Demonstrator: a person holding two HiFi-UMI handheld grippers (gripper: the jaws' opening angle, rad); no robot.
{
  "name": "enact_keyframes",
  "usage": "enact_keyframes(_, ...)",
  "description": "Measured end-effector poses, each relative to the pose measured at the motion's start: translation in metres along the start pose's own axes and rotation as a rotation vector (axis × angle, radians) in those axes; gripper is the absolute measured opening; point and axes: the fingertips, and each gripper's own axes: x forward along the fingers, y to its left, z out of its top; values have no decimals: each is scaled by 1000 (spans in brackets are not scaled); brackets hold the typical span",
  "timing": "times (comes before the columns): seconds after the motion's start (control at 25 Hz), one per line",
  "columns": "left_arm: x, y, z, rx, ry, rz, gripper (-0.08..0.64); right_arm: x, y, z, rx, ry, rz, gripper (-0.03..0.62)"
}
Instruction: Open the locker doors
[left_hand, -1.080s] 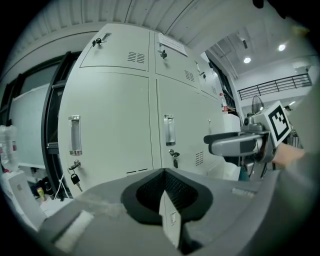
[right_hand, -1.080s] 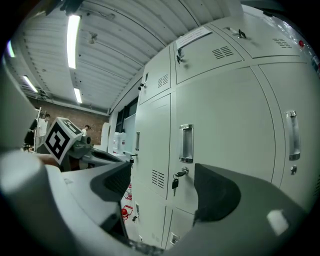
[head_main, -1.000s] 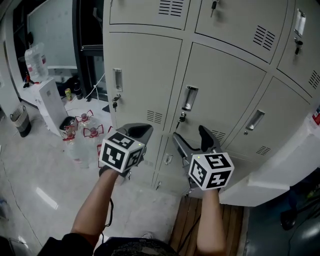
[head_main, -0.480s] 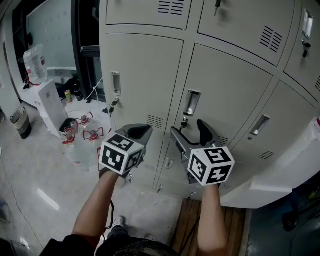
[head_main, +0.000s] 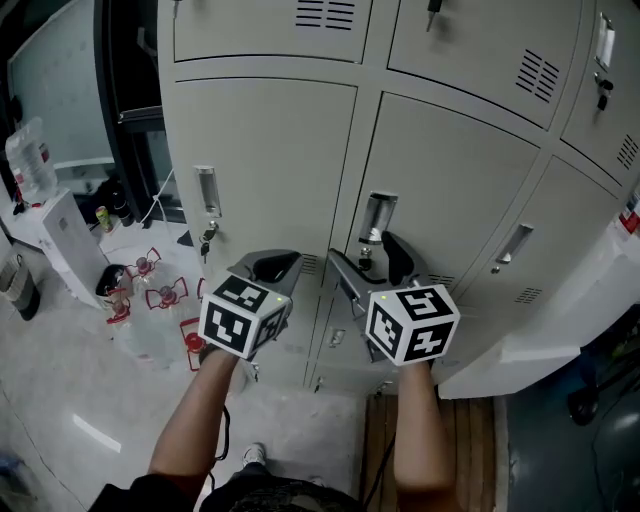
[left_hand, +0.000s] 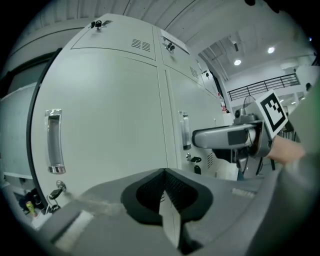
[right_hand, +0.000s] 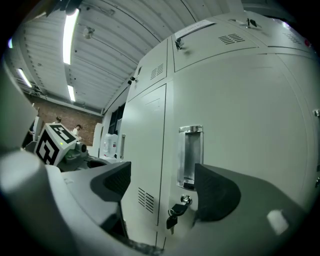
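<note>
Beige metal locker doors, all closed, recessed chrome handles, keys hanging.

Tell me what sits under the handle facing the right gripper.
Under the handle sits a lock with a key hanging from it. The door is shut, so the inside is hidden.

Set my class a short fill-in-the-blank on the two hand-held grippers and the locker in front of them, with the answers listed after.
1. The jaws of the left hand-held gripper are pressed ___, with nothing between them.
2. The jaws of the right hand-held gripper stand ___, in front of a recessed metal handle.
3. Just below that handle, a ___ hangs from the lock.
4. The locker door bearing this handle is fully ___.

Missing words: together; apart; key; closed
</note>
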Motion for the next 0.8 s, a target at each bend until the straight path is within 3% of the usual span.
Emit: enact_keyframes(0.8, 7, 32, 7, 33, -58, -164, 2, 36, 1, 7, 29, 0, -139, 383)
